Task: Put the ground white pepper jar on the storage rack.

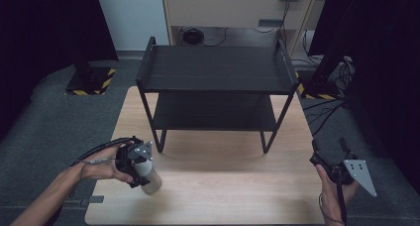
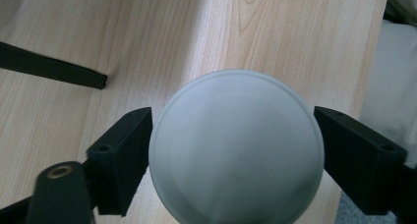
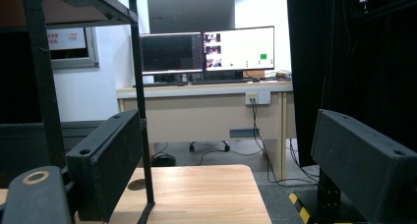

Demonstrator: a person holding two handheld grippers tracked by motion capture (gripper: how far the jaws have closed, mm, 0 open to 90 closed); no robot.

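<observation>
Near the bench's (image 1: 223, 186) front left corner, the left gripper (image 1: 134, 165) has its jaws closed against the sides of one pale frosted cup (image 2: 236, 148); faint embossed writing on its round end is too blurred to read. At the front right edge, the right gripper (image 1: 329, 154) holds nothing, jaws wide apart. Behind stands one black two-tier shelf (image 1: 215, 67). Farther off, two monitors (image 3: 206, 49) and a red sign (image 3: 66, 36) are illegible.
</observation>
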